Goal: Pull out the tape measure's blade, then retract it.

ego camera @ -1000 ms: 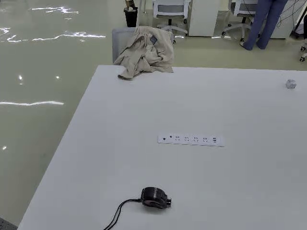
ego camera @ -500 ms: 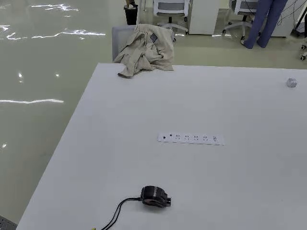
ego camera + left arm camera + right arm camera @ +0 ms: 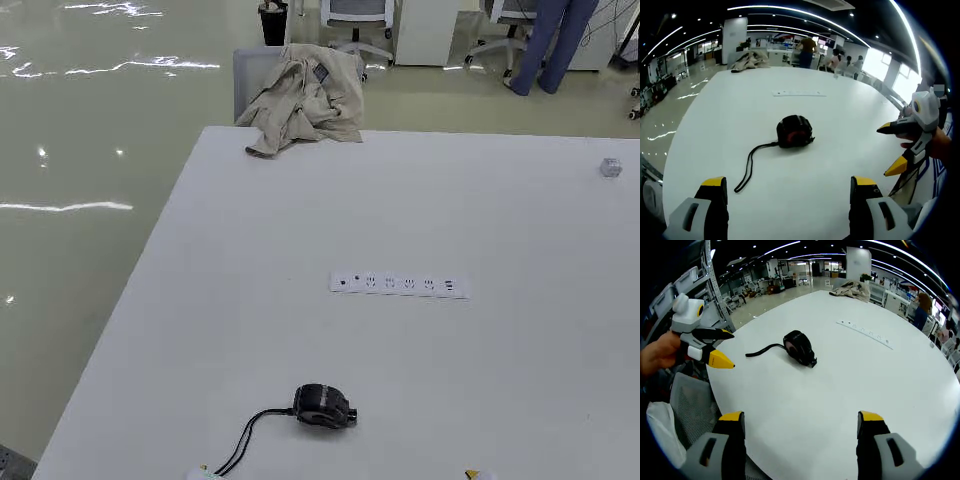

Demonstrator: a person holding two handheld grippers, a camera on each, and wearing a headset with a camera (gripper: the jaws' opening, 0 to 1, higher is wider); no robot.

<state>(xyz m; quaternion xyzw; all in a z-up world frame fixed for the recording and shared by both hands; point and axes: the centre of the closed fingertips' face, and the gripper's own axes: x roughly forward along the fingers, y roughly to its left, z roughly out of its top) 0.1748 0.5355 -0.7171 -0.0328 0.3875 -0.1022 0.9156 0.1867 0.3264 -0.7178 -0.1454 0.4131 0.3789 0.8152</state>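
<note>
One rounded black tape measure (image 3: 323, 407) lies on the smooth table (image 3: 300, 230).

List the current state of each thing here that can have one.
tape measure: blade retracted, lying untouched
left gripper: open, empty
right gripper: open, empty
power strip: nothing plugged in
jacket: draped over a chair

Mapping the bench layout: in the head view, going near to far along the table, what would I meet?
tape measure → power strip → beige jacket, draped on the chair at the far edge
</note>
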